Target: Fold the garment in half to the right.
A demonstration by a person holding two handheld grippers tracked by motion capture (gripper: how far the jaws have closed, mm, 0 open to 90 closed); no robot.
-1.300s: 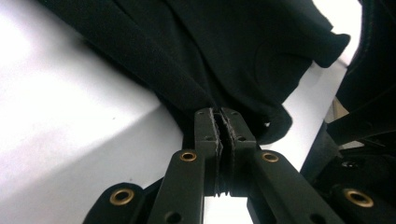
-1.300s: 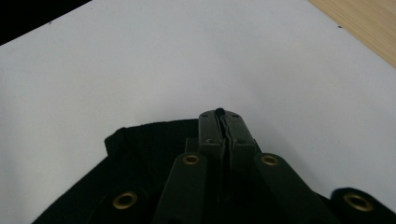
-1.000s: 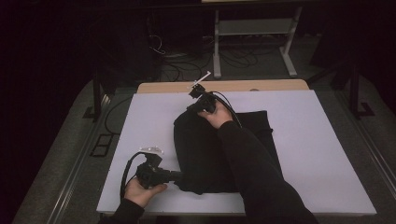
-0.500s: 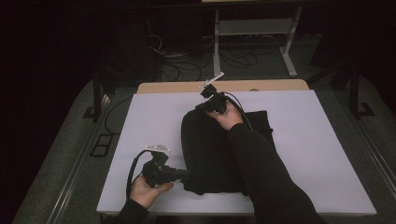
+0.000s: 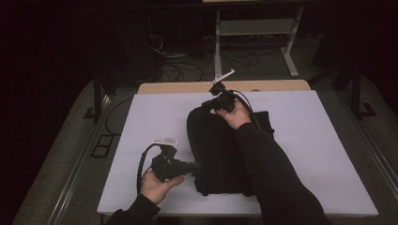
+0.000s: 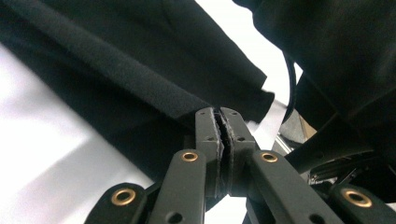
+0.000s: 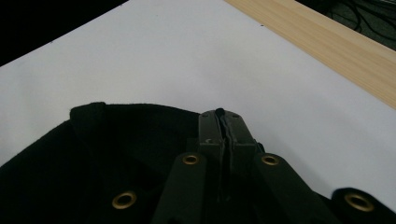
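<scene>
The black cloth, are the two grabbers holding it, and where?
Yes. The left gripper pinches the black cloth at its near left edge; the right gripper pinches its far edge.

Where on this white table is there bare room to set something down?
Two broad bare patches of the white tabletop: left of the black folded cloth, and right of it toward the far right corner. Crowded: the middle, with the left gripper and right gripper clamping the cloth.

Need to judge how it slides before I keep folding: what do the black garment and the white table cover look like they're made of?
Black garment: seems a soft matte fabric, maybe fleece or thick knit; the left gripper view shows a fuzzy, napped folded edge. White table cover: smooth, flat, faintly glossy sheet, possibly board or laminate; the right gripper view shows no weave and a light wooden strip past its edge.
</scene>
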